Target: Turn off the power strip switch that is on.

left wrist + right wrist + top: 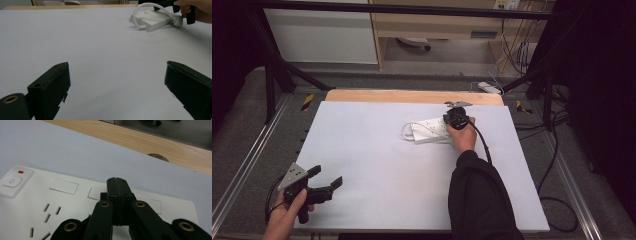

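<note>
Left gripper (326,179), lower left of the high view: jaws spread wide, nothing between them, held low over the bare mat (377,165) at its near edge. It is well apart from the work, which suggests it is idle.

Right gripper (116,185), centre of its own view: jaws pressed together, nothing visibly pinched. The closed tip sits just over the power strip (75,200), near the blank covers beyond the sockets. Contact cannot be confirmed. Closed jaws make a blunt point, probably for pressing or nudging.

The strip lies flat, upper centre-right of the high view, white cord (150,10) looped alongside. Its switch (12,181) is upper left in the right gripper view.
</note>
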`<state>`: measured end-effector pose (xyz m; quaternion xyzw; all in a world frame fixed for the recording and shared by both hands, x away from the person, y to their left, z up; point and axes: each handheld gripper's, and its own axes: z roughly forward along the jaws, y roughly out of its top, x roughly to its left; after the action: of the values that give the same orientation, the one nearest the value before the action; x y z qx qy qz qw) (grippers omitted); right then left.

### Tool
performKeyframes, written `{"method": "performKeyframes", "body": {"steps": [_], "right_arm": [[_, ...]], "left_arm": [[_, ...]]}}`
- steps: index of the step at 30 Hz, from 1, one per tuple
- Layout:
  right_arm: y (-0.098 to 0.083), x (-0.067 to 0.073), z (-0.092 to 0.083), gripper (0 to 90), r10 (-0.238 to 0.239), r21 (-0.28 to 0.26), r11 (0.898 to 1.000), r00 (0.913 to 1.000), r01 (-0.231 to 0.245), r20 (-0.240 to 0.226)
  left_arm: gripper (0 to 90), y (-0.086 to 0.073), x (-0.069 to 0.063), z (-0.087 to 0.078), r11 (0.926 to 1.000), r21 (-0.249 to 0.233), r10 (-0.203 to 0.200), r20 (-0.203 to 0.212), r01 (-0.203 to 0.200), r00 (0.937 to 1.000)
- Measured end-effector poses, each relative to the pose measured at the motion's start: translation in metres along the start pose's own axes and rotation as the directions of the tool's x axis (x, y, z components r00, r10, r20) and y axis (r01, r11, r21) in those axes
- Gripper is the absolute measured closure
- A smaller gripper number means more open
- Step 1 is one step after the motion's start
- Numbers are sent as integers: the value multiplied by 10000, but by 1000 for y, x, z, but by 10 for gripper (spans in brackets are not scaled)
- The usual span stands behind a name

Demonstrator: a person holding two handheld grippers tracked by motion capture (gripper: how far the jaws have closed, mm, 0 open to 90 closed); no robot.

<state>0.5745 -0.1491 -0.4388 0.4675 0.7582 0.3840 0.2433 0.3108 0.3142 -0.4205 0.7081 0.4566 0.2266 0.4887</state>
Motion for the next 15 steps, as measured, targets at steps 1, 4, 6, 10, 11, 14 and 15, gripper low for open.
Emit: {"method": "performKeyframes", "body": {"steps": [1, 4, 6, 10, 11, 14, 15], "right_arm": [[0, 0, 0, 900, 0, 0, 10000, 10000, 0, 0], [0, 0, 0, 900, -5, -5, 10000, 10000, 5, 9], [0, 0, 0, 900, 5, -17, 10000, 10000, -5, 17], [0, 0, 0, 900, -4, -18, 10000, 10000, 4, 20], [0, 0, 0, 900, 6, -8, 10000, 10000, -6, 15], [0, 0, -1, 900, -26, -113, 9999, 10000, 26, 23], [0, 0, -1, 900, -28, -128, 9999, 10000, 28, 25]], "left_arm": [[62, 0, 0, 0, 10000, -3, -8, -15, 8, 10000], [62, 0, 0, 0, 10000, -4, -29, -17, 29, 10000], [62, 0, 0, 0, 10000, 0, 3, -6, -3, 10000], [62, 0, 0, 0, 10000, -16, -30, -11, 30, 10000], [62, 0, 0, 0, 10000, -24, -17, -19, 17, 10000], [62, 0, 0, 0, 10000, -16, -11, -18, 11, 10000], [62, 0, 0, 0, 10000, -11, -26, -14, 26, 10000]]}}
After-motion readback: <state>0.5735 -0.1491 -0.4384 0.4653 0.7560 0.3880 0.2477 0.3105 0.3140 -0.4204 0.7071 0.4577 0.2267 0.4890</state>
